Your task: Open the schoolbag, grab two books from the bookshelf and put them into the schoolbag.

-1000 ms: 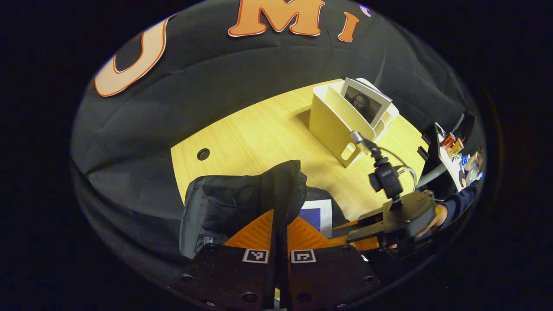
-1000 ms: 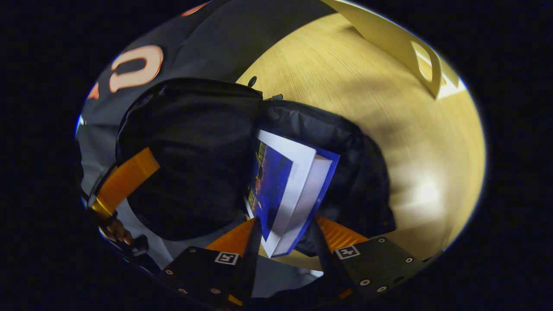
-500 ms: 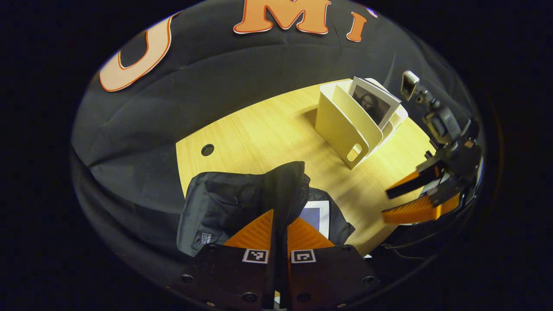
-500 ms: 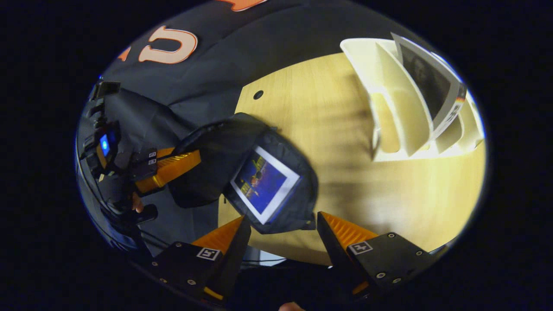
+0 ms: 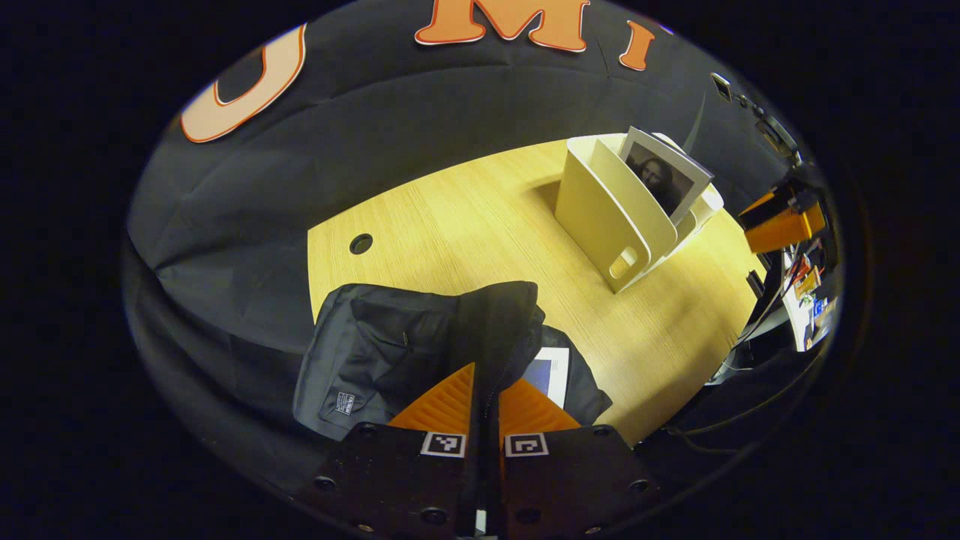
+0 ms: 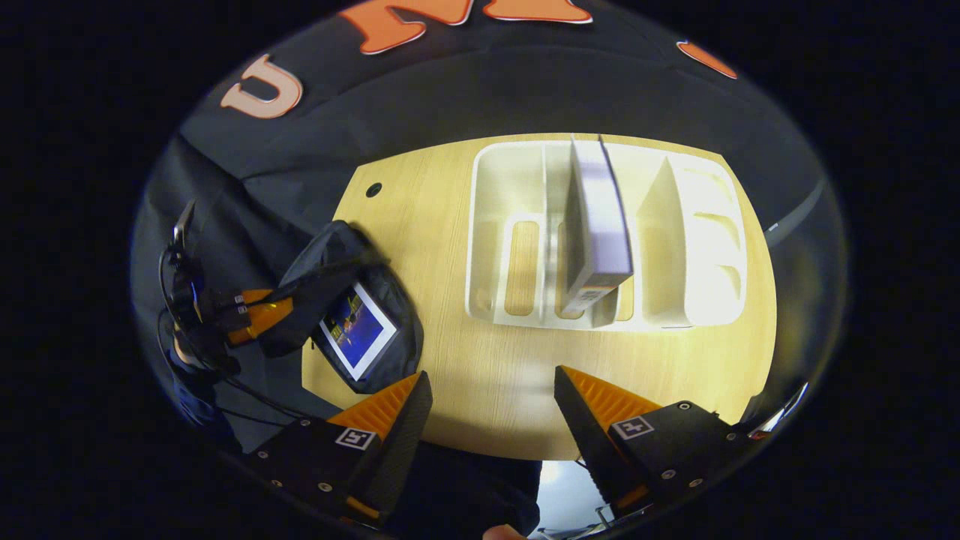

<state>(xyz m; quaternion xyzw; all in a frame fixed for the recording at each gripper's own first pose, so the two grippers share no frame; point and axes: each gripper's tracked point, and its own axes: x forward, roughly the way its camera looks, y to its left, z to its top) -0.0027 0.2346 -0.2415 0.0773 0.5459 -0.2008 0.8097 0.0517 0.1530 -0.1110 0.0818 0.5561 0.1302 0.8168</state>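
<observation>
The black schoolbag (image 5: 390, 352) lies at the table's near edge. My left gripper (image 5: 487, 373) is shut on its raised flap and holds the bag open. A blue-covered book (image 5: 551, 371) lies inside the bag. In the right gripper view, the bag (image 6: 330, 255), the blue book (image 6: 358, 330) and the left gripper (image 6: 259, 315) sit at the left. The cream bookshelf (image 6: 697, 247) stands ahead with one book (image 6: 596, 217) upright in a middle slot. My right gripper (image 6: 491, 390) hangs open above the table, short of the shelf, with nothing between its fingers. In the left gripper view the shelf (image 5: 600, 217), its book (image 5: 664, 180) and the right gripper (image 5: 780, 217) are at the right.
The wooden table (image 6: 465, 367) has a round cable hole (image 6: 373, 189) near its far left corner. Bare wood lies between bag and shelf. Small clutter (image 5: 806, 285) sits beyond the table's right end.
My right gripper let go of the blue book, which now lies in the bag, then rose and swung toward the bookshelf. My left gripper kept its hold on the flap.
</observation>
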